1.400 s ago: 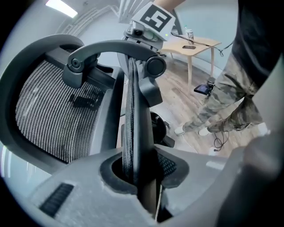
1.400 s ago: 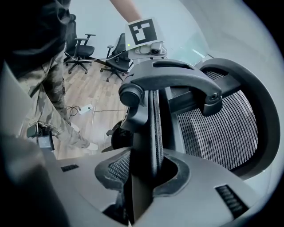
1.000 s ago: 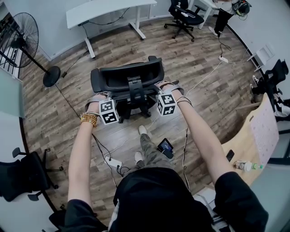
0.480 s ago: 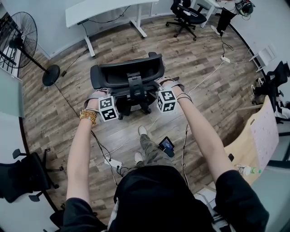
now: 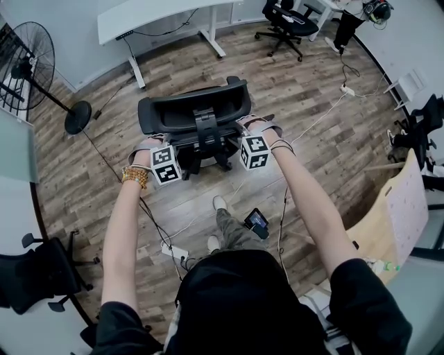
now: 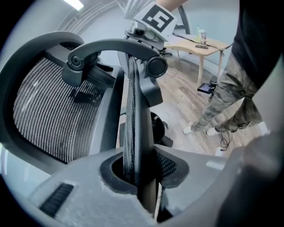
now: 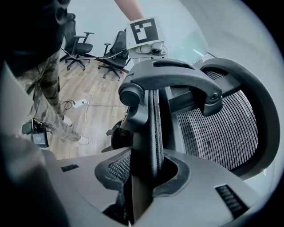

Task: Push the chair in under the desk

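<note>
A black mesh office chair [image 5: 194, 111] stands on the wood floor, its back toward me, short of the white desk [image 5: 159, 10] at the far wall. My left gripper [image 5: 150, 144] is shut on the left edge of the backrest, and the mesh rim [image 6: 134, 146] runs between its jaws. My right gripper [image 5: 257, 129] is shut on the right edge in the same way, with the rim [image 7: 151, 146] clamped between its jaws. In the right gripper view the headrest bracket [image 7: 173, 80] rises just above the jaws.
A standing fan [image 5: 28, 62] with a round base [image 5: 78, 116] is at the left. Other black chairs stand at the far right [image 5: 288, 24] and near left [image 5: 35, 270]. Cables and a power strip [image 5: 173, 251] lie by my feet. A wooden table [image 5: 388, 215] is at the right.
The chair has rolled a little away from me toward the white desk, and both grippers have gone with it, still clamped on the backrest edges.
</note>
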`<state>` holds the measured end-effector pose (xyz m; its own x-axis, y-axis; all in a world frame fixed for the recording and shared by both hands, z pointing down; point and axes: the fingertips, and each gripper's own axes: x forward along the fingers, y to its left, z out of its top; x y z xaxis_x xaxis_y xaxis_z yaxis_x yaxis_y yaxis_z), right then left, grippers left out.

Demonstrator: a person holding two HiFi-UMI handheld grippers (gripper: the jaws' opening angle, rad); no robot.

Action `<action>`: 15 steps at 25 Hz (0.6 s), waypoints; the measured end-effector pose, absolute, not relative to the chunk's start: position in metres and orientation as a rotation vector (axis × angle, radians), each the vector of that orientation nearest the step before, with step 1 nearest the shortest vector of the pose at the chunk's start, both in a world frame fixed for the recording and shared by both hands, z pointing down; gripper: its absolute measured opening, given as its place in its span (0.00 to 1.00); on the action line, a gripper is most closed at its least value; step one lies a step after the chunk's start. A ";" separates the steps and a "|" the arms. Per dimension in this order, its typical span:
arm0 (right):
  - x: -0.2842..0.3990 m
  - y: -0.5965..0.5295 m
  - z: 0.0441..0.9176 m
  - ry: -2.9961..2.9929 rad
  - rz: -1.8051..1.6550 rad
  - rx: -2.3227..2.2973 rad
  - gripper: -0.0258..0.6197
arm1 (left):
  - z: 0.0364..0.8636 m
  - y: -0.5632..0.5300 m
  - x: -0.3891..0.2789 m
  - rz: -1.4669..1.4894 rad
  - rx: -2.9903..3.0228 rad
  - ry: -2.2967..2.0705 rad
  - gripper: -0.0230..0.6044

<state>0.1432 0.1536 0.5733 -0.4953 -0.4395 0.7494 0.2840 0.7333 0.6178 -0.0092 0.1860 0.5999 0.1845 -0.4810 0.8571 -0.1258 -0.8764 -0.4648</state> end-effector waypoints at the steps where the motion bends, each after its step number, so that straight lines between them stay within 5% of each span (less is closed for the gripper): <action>1: 0.143 0.149 0.573 -1.899 -0.876 0.120 0.22 | 0.600 0.182 -0.010 -1.746 -2.176 0.578 0.18; 15: 0.137 0.089 0.572 -1.896 -0.890 0.117 0.22 | 0.599 0.124 -0.014 -1.755 -2.192 0.576 0.18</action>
